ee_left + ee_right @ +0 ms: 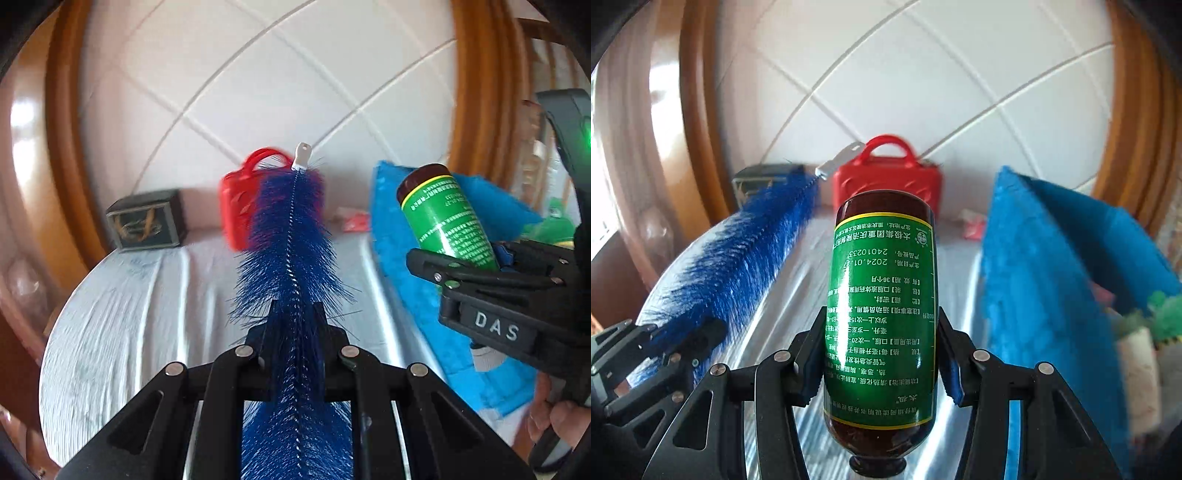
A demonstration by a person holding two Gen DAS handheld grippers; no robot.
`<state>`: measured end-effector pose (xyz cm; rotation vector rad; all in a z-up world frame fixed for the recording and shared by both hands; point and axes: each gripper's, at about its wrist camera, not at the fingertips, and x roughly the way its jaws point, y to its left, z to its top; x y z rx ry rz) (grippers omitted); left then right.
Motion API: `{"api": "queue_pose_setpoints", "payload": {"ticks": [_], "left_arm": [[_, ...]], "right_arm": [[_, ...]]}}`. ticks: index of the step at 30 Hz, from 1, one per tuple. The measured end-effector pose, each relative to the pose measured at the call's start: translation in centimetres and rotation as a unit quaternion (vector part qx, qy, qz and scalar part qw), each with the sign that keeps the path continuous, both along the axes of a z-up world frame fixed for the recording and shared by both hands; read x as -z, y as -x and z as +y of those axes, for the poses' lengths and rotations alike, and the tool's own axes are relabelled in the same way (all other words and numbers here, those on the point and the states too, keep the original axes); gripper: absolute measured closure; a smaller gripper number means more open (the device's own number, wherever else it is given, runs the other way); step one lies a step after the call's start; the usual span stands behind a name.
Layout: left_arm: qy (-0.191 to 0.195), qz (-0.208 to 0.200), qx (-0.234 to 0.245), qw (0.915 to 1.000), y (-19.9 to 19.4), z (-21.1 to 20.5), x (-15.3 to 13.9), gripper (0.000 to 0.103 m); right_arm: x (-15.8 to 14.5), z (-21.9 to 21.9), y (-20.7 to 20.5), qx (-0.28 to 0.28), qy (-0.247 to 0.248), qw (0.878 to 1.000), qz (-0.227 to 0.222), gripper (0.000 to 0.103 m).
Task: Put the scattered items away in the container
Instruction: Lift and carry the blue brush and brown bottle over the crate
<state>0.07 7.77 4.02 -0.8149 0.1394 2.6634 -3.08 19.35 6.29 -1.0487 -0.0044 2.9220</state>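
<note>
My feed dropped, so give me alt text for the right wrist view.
The right tongs are shut on a brown bottle with a green label, base pointing forward. To its left the left tongs hold a blue bristle brush; a red plastic case stands beyond, a blue fabric container to the right.

Both wrist fisheyes look forward, close over the cloth-covered table (122, 314) toward the tiled wall (923, 74); each frames the red case (236, 206) at upper centre.
</note>
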Motion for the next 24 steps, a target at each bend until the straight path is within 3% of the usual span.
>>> {"api": "queue_pose_setpoints", "payload": {"ticks": [7, 13, 18, 24], "left_arm": [[-0.005, 0.039, 0.068, 0.9969, -4.4, 8.2, -3.8, 0.089], [-0.020, 0.030, 0.095, 0.9948, -6.5, 18.3, -4.4, 0.089], [-0.021, 0.002, 0.097, 0.9951, -7.8, 27.2, -3.6, 0.089], [0.011, -0.054, 0.052, 0.9971, -7.7, 32.7, -1.2, 0.089]], "right_arm": [[-3.8, 7.7, -5.8, 0.067, -0.015, 0.997, 0.036, 0.052], [-6.2, 16.7, -10.3, 0.094, -0.030, 0.994, 0.056, 0.052], [-6.6, 24.6, -12.6, 0.090, -0.036, 0.994, 0.054, 0.052], [-4.2, 30.0, -12.7, 0.037, -0.018, 0.999, 0.021, 0.052]]}}
